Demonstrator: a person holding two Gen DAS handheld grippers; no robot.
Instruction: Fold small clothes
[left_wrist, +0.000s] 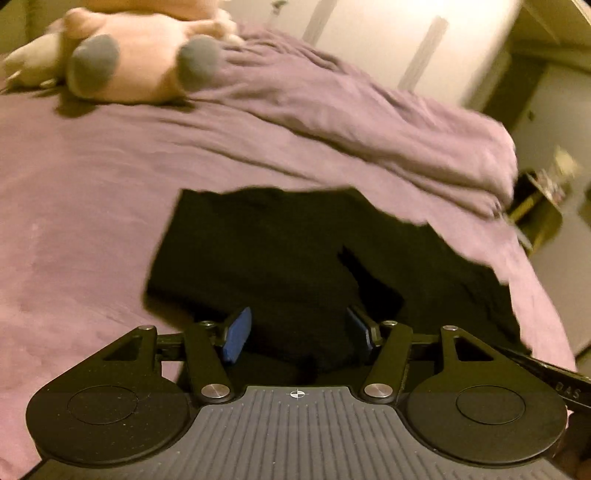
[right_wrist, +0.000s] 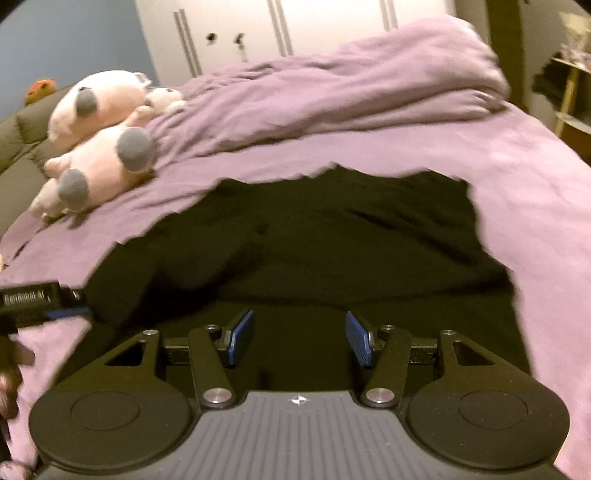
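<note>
A black garment (left_wrist: 280, 258) lies spread on the purple bed sheet (left_wrist: 81, 206). In the right wrist view the garment (right_wrist: 332, 236) fills the middle of the bed. My left gripper (left_wrist: 299, 332) is open, its blue pads just above the garment's near edge, holding nothing. My right gripper (right_wrist: 300, 336) is open over the garment's near part, also empty. The left gripper's body (right_wrist: 40, 299) shows at the left edge of the right wrist view, and the right gripper's body (left_wrist: 554, 380) at the right edge of the left wrist view.
A pink plush toy (left_wrist: 140, 62) with grey feet lies at the head of the bed; it also shows in the right wrist view (right_wrist: 99, 140). A bunched purple duvet (right_wrist: 351, 85) lies beyond the garment. A shelf (left_wrist: 539, 206) stands off the bed's right side. White wardrobe doors (right_wrist: 295, 29) stand behind.
</note>
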